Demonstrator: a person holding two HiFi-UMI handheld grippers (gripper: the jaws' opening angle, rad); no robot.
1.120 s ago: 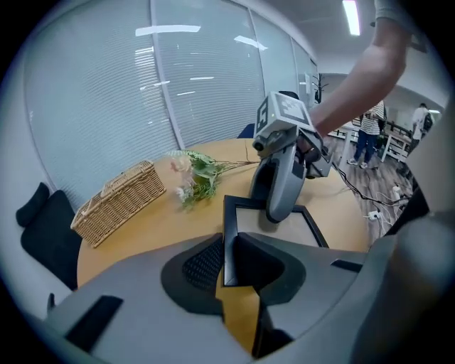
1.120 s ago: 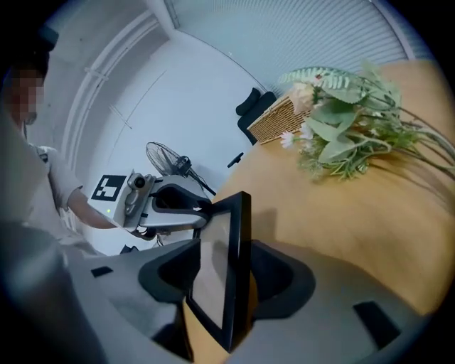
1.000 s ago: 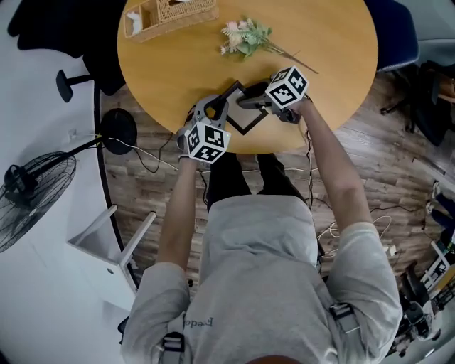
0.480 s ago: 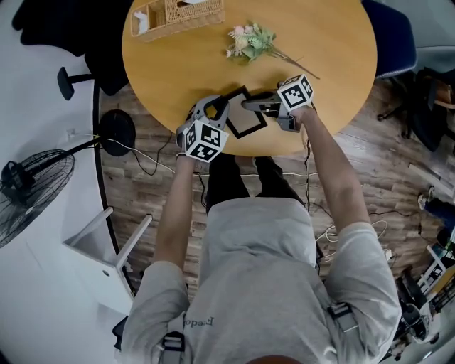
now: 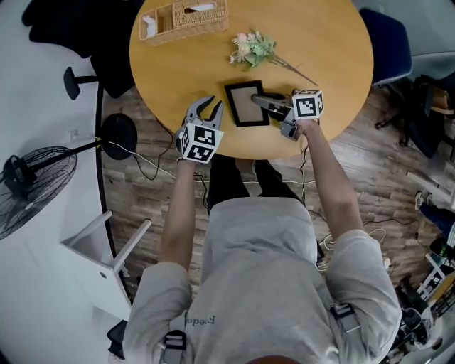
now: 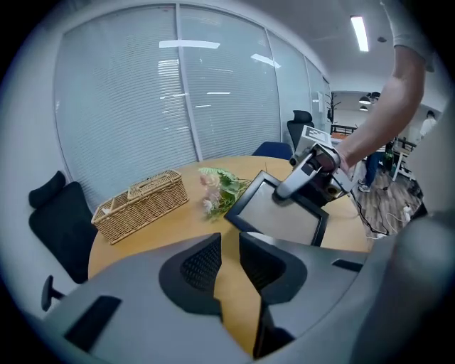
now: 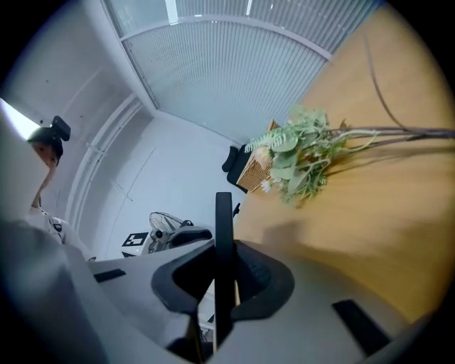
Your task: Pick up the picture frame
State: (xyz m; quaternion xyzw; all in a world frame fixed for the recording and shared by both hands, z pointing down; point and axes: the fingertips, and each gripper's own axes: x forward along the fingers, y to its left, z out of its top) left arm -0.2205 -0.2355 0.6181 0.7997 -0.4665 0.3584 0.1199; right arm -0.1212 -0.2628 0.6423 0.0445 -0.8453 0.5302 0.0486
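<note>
the right gripper is clamped on the right-hand edge of the picture frame. in the right gripper view its jaws pinch the frame, which shows edge-on as a thin black bar standing between them. the frame is a plain black rectangle, a narrow dark border around a flat grey-brown panel. it is over the near part of the round wooden table, between the two grippers. in the left gripper view it leans, the side in the right gripper's jaws higher than the side toward the camera; whether that lower edge touches the tabletop cannot be told. the left gripper hangs just left of the frame and apart from it, its jaws a narrow gap apart with only bare tabletop between them. beyond the frame lies a small bunch of flowers, pale blooms and green leaves, its thin stems trailing to the right. farther back on the left stands a wicker basket. off the table, a floor fan stands at the left and a black office chair beyond it.
</note>
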